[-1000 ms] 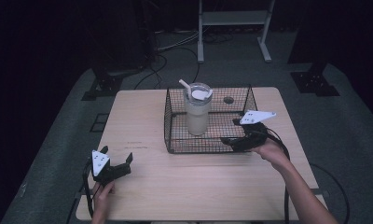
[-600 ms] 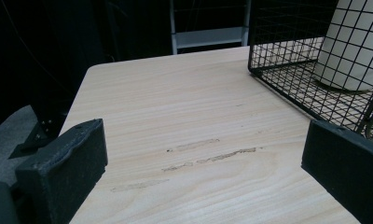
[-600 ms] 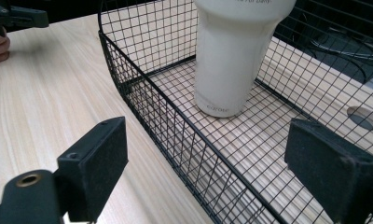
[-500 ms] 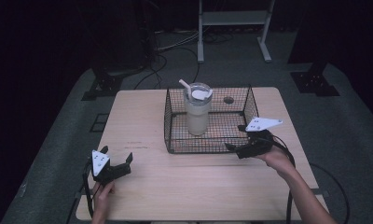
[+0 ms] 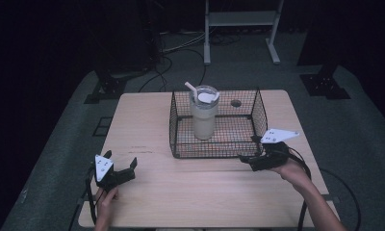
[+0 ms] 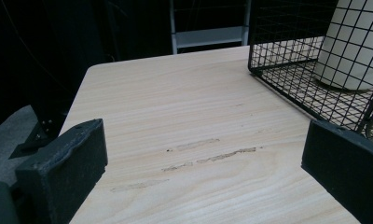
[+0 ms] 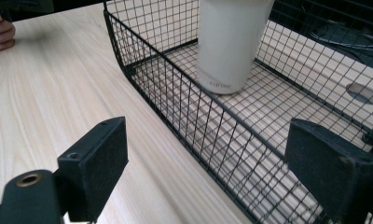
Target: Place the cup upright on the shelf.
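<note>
the high view sits up above the near edge of the wooden table (image 5: 147, 120), looking forward and down from well back. the left gripper view rides low over the near left part, facing the far edge. the right gripper view hugs the wire basket (image 7: 184, 107) close up. all three catch the basket and the cream tumbler (image 5: 204, 115) standing upright in it.
</note>
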`<action>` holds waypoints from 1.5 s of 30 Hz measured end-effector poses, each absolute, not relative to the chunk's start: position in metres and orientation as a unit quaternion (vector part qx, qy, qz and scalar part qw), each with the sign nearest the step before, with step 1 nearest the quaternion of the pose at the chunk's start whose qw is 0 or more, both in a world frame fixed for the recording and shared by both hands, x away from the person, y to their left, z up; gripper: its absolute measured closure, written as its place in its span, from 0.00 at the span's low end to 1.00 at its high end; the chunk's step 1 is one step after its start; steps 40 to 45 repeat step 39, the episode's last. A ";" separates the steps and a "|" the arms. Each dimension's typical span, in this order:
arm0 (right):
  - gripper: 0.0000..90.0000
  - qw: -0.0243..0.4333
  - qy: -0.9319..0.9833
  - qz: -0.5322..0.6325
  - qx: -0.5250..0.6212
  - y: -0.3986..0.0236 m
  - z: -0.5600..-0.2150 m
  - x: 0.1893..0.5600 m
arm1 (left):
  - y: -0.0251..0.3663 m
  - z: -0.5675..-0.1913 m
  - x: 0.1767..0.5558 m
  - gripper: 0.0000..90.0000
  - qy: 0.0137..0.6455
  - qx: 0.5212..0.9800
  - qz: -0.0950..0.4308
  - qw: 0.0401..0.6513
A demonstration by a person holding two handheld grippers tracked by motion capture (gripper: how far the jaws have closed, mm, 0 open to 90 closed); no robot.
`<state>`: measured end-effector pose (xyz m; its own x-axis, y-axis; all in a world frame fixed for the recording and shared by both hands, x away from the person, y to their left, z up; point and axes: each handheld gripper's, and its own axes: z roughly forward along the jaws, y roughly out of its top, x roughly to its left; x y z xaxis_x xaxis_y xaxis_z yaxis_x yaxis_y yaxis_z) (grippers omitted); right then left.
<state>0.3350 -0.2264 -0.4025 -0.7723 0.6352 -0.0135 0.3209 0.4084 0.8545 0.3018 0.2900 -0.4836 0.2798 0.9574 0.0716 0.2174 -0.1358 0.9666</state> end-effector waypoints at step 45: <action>0.14 0.194 0.808 0.452 0.326 -0.262 -0.446 0.286 | 0.290 -0.483 0.302 0.00 0.457 0.645 0.391 0.471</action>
